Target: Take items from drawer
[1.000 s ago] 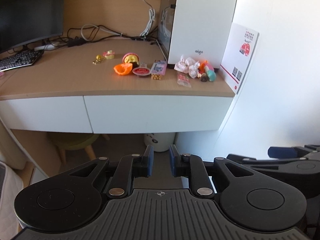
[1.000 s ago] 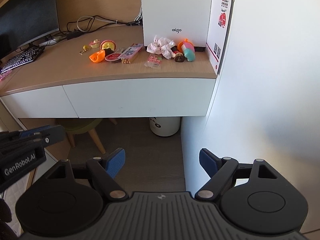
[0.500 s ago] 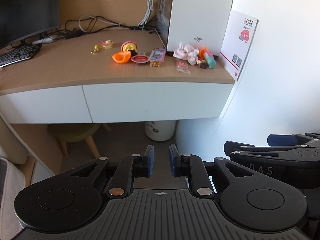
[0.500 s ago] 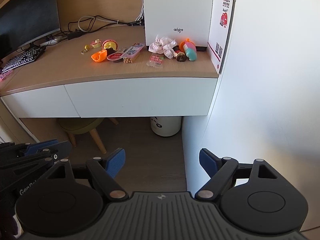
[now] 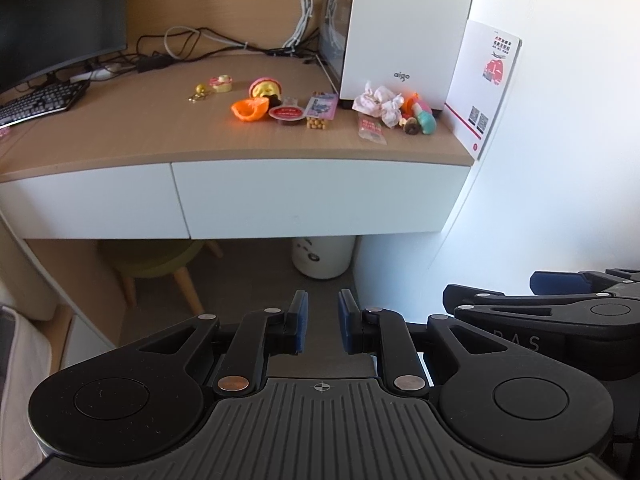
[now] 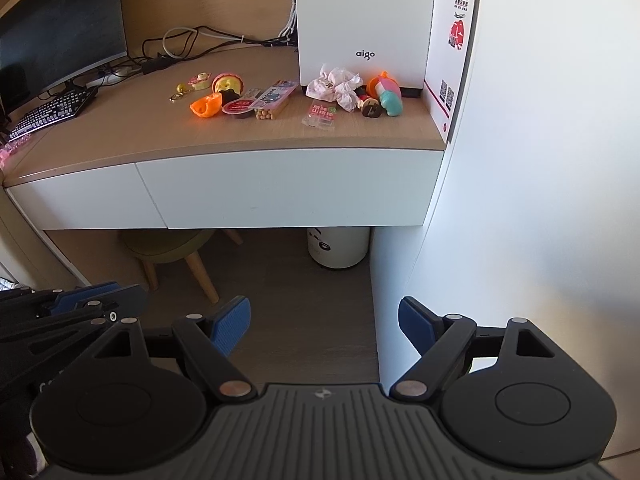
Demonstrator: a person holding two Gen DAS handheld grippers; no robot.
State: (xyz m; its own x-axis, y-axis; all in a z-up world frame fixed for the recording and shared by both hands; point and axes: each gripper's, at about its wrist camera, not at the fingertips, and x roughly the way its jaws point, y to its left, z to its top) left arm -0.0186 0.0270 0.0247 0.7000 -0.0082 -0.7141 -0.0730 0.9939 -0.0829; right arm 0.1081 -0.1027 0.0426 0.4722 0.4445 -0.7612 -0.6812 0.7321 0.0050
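Small items (image 6: 276, 98) are lying on the desktop, upper centre; the drawer (image 6: 292, 188) is being kept closed; left gripper (image 5: 322, 326) narrowly parted and empty, right gripper (image 6: 324, 326) spread wide, empty.

Both cameras sit on the grippers and look forward and down at a desk (image 5: 120, 136) from far back. The left wrist view has its own gripper (image 5: 322, 328) at the bottom of the frame, and the other gripper (image 5: 560, 312) pokes in at the lower right. The right wrist view looks from a bit more to the right, with the white wall (image 6: 540, 140) filling its right side. Both views share the desk top, the white drawer (image 6: 288, 188), the white box (image 6: 364, 20) and the small bin (image 6: 338, 248) below.
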